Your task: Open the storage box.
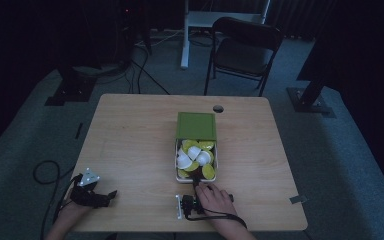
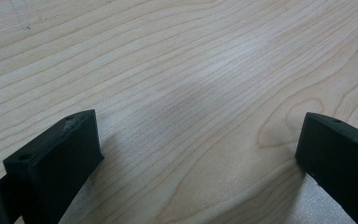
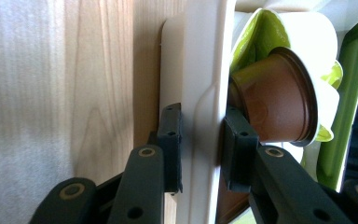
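A white tray (image 1: 175, 159) holds several yellow-green and white capsules (image 1: 195, 156) at the table's middle right. A green lid (image 1: 196, 125) covers its far half. My right gripper (image 1: 196, 182) is at the tray's near end. In the right gripper view, the right gripper (image 3: 203, 144) is shut on the white tray wall (image 3: 205, 56), one jaw outside and one inside. A brown capsule (image 3: 275, 98) lies just past the inner jaw. My left gripper (image 1: 111, 195) rests near the front left corner, far from the tray. In its own view the left gripper (image 2: 198, 128) stands open over bare wood.
The wooden table (image 1: 130, 145) has a round cable hole (image 1: 218, 108) behind the green lid. A folding chair (image 1: 245, 50) stands beyond the far edge. A cable (image 1: 45, 172) loops on the floor at the left, and dark stands flank the table.
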A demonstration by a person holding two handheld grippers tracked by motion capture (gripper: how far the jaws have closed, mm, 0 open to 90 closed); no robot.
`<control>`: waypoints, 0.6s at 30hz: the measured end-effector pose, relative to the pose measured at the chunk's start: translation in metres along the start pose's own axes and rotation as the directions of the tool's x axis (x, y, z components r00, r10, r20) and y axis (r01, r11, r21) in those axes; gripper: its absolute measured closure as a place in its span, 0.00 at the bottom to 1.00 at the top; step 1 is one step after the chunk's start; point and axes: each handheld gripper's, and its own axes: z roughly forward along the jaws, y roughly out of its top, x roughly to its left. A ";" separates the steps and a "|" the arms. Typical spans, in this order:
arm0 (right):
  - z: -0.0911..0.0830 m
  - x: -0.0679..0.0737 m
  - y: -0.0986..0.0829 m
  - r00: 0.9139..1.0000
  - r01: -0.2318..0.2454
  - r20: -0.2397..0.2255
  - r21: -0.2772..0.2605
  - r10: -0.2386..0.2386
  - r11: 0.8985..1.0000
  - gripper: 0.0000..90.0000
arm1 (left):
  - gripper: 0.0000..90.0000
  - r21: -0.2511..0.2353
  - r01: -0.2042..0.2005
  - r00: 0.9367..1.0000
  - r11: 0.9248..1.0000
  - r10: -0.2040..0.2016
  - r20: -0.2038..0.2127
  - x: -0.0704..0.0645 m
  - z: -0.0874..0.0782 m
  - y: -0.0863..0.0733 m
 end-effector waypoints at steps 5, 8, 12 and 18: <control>-0.003 0.001 0.000 1.000 -0.002 -0.002 0.000 0.002 1.000 0.81 | 0.00 0.000 0.000 1.000 1.000 0.000 0.000 0.000 0.000 0.000; -0.004 0.002 0.000 1.000 0.000 -0.001 -0.002 0.000 1.000 0.81 | 0.00 0.000 0.000 1.000 1.000 0.000 0.000 0.000 0.000 0.000; -0.006 0.003 0.000 1.000 0.000 0.000 -0.002 0.000 1.000 0.80 | 0.00 0.000 0.000 1.000 1.000 0.000 0.000 0.000 0.000 0.000; -0.009 0.004 0.001 1.000 -0.002 -0.004 0.003 0.002 1.000 0.80 | 0.00 0.000 0.000 1.000 1.000 0.000 0.000 0.000 0.000 0.000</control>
